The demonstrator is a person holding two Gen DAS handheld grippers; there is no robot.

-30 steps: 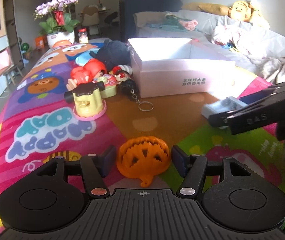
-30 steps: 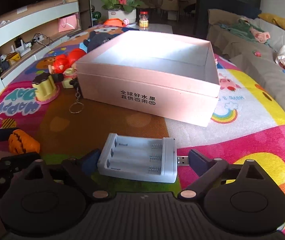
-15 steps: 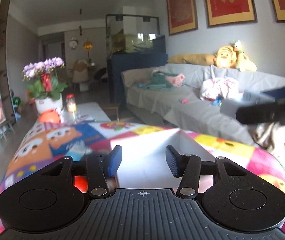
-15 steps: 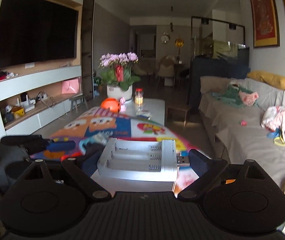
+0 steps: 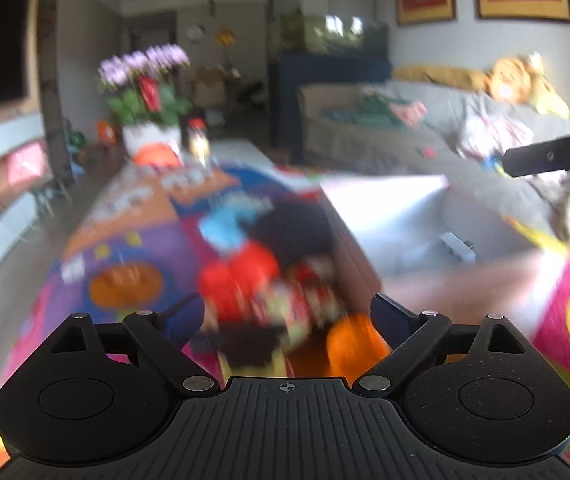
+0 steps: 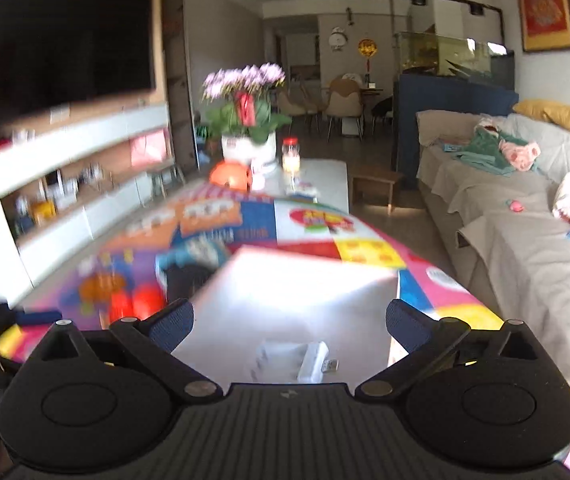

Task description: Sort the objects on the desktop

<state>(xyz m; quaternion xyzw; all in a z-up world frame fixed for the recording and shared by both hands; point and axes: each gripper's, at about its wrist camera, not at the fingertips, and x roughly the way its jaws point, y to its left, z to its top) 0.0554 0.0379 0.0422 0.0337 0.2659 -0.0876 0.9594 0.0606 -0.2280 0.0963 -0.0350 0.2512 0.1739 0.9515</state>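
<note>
I'm seeing both claws, left (image 5: 287, 316) and right (image 6: 289, 326), hanging spread wide, gripping nothing. The battery charger (image 6: 297, 360) is lying inside the white box (image 6: 285, 280); the orange pumpkin (image 5: 355, 346) is sitting on the colourful bench (image 5: 125, 240), sofa (image 6: 505, 200) alongside.

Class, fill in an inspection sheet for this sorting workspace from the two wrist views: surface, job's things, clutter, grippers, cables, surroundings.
Surface: table under a colourful cartoon mat.
Job's things: white box open, charger lying inside it; orange pumpkin on the mat outside the box; blurred red toys and a dark toy left of the box.
Clutter: flower pot, jar and orange item at the far end.
Grippers: left gripper open, holding nothing; right gripper open above the box, holding nothing.
Cables: nothing seen.
Surroundings: sofa with clothes, TV, shelves.
</note>
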